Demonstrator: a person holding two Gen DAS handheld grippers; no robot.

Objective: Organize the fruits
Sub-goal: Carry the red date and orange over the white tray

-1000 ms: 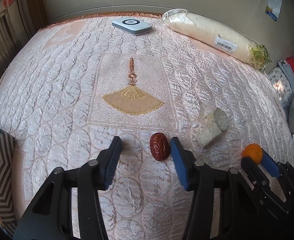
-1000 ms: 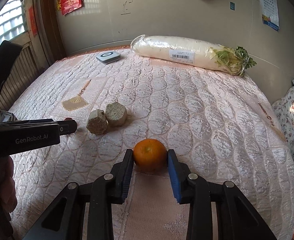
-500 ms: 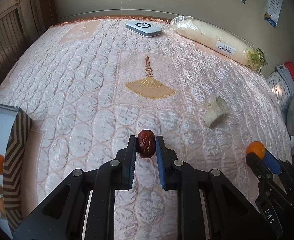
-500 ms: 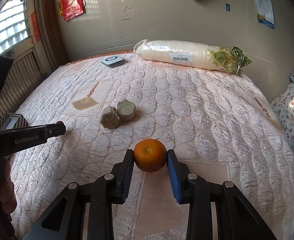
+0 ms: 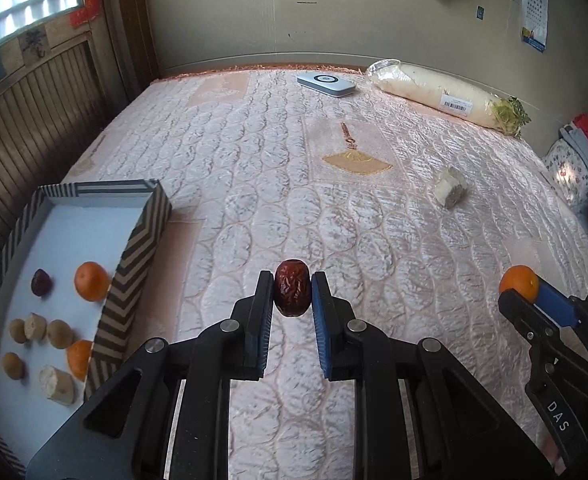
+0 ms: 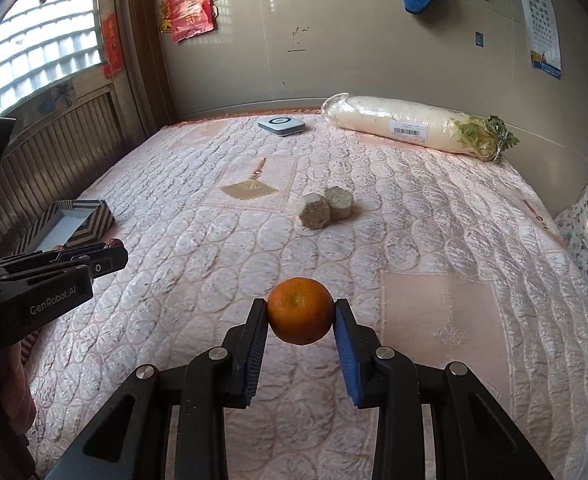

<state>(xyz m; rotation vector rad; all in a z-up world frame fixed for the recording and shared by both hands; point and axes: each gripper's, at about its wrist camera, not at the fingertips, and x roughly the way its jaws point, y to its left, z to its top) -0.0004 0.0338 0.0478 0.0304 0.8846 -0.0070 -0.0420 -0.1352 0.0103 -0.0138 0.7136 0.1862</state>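
Observation:
My left gripper [image 5: 292, 294] is shut on a dark red jujube [image 5: 292, 293] and holds it above the pink quilted bed. My right gripper [image 6: 300, 312] is shut on an orange tangerine [image 6: 300, 310], also held above the bed; it shows in the left wrist view [image 5: 518, 283] at the right. A striped box [image 5: 133, 248] at the left holds tangerines, a jujube, longans and banana pieces. Two cut banana pieces [image 6: 326, 208] lie on the bed ahead.
A wrapped white radish [image 5: 438, 92] and a small white device [image 5: 326, 84] lie at the far edge by the wall. Wooden panelling runs along the left. Clothes are piled at the right edge [image 5: 586, 160].
My left gripper closed on the jujube, lifted it and swung left, bringing the striped box into view. My right gripper lifted the tangerine higher.

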